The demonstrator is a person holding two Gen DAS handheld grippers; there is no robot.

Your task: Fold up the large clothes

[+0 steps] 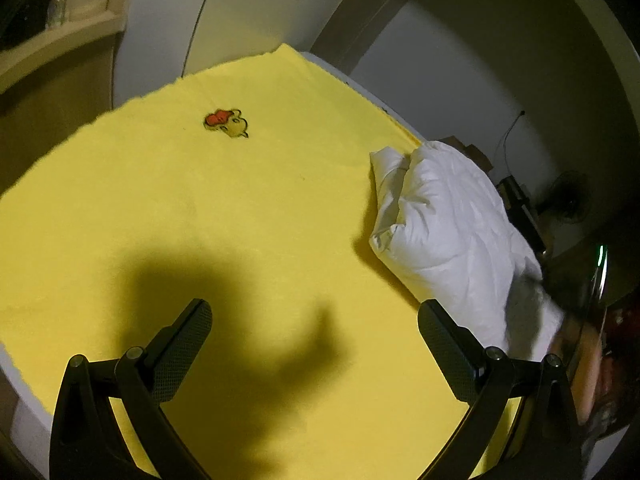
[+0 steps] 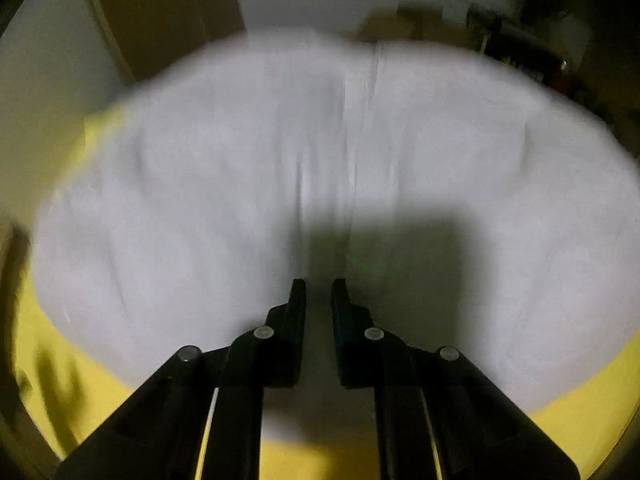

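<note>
A bright yellow terry cloth with a small embroidered red-and-yellow patch is lying spread flat over the table, and a bulky white crumpled garment is resting at that yellow cloth's right edge, partly hanging past it. The left gripper is hovering over the near part of the yellow cloth with its fingers standing wide apart and holding nothing. The right gripper is pinching a fold of the white garment between its nearly closed fingers, the fabric billowing blurred above the yellow cloth.
</note>
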